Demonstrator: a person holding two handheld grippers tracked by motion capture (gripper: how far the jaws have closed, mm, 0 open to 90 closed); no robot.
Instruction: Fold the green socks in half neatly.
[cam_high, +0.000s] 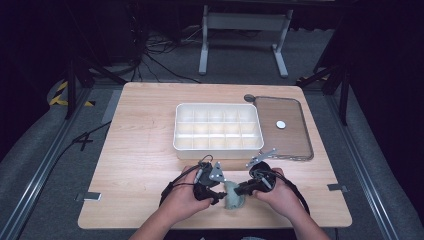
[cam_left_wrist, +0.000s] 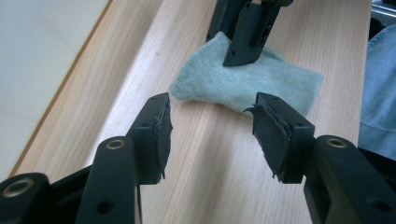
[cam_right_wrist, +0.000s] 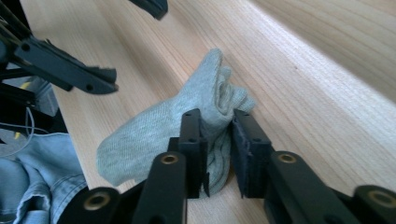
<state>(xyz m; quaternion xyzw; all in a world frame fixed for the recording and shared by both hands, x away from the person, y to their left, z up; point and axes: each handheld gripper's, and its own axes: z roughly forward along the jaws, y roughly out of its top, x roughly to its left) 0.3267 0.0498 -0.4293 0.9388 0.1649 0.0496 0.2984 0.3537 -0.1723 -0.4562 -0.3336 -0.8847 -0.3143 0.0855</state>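
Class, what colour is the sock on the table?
Pale grey-green; the sock shows best in the right gripper view, pinched by the right gripper.

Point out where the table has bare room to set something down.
Bare wood lies left of the white compartment box, out to the table's left edge, in the strip behind the box, and at the front right corner. Crowded: the front middle, where the left gripper, right gripper and pale green sock meet, and the right, under the transparent lid.
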